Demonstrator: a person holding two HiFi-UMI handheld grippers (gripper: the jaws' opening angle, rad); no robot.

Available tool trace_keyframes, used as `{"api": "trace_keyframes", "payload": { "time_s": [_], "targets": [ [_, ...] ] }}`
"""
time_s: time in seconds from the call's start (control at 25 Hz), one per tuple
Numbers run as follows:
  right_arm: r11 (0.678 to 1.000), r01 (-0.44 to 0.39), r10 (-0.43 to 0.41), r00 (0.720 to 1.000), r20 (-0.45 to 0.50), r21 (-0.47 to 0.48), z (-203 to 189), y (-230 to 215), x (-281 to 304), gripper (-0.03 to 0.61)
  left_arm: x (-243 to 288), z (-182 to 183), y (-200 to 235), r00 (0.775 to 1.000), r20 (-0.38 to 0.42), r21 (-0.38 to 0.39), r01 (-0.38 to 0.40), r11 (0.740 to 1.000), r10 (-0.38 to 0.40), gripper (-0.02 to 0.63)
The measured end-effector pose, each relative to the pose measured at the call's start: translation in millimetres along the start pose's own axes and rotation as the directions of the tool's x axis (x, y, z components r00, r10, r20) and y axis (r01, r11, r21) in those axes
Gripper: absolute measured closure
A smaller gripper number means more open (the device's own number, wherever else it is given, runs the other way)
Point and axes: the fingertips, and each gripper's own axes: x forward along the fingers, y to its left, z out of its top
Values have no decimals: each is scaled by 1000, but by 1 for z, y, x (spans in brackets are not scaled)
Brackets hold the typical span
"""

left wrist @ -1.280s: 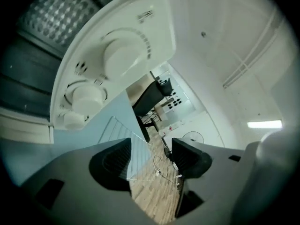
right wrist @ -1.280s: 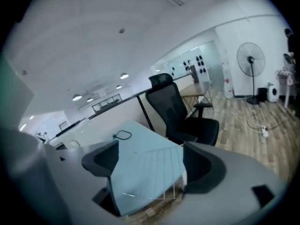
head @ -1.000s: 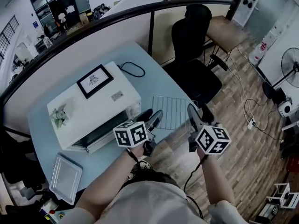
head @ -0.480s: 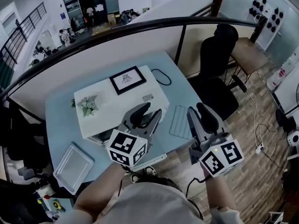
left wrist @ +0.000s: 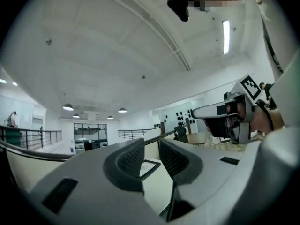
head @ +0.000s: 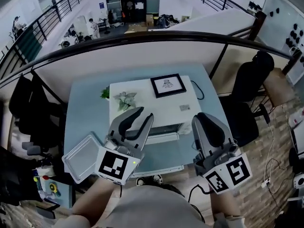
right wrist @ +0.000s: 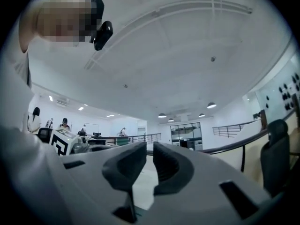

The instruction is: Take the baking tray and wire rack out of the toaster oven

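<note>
**Both grippers raised empty in front of the toaster oven**

The left gripper [head: 143, 113] was seen at the lower centre-left of the head view, held above the near part of the table [head: 80, 113]. Its jaws had just been closing and stood at a narrow gap. Nothing was held between them. Only the white top of the toaster oven [head: 152, 106] was seen through the gap in the left gripper view.

The right gripper [head: 203, 117] was seen at the lower right of the head view. Its jaws had also just been closing and were drawn almost together, with a thin slit left between the pads and nothing gripped.

The toaster oven was placed at the centre of the frame, with its front turned toward the bottom edge. A framed picture [head: 167, 85] and a small plant [head: 121, 99] were set on its top.

The baking tray [head: 83, 156] lay at the lower-left corner of the table, left of the left gripper and apart from the oven. The wire rack could not be made out in any view.

A black chair [head: 251, 89] stood at the right of the frame. A dark railing [head: 142, 36] curved across the upper part.
</note>
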Motion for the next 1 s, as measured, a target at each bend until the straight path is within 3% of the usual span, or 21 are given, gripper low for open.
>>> {"api": "trace_keyframes", "payload": {
  "time_s": [0.24,0.44,0.8,1.0],
  "targets": [
    [992,-125,125,992,-5,-3,-5,31,32,563,-48,0,44,990,-24,9,-141,990,141,541],
    [982,-191,191,981,-34,18,-16,49,41,575,-75,-7,61,976,-55,17,-208,978,209,566],
    [968,-240,247,960,-130,66,-53,63,44,575,-98,-43,63,959,-158,-3,-239,971,235,584],
    [967,-239,248,962,-113,88,-54,59,46,575,-98,-40,70,958,-147,-6,-252,968,248,595]
  ]
}}
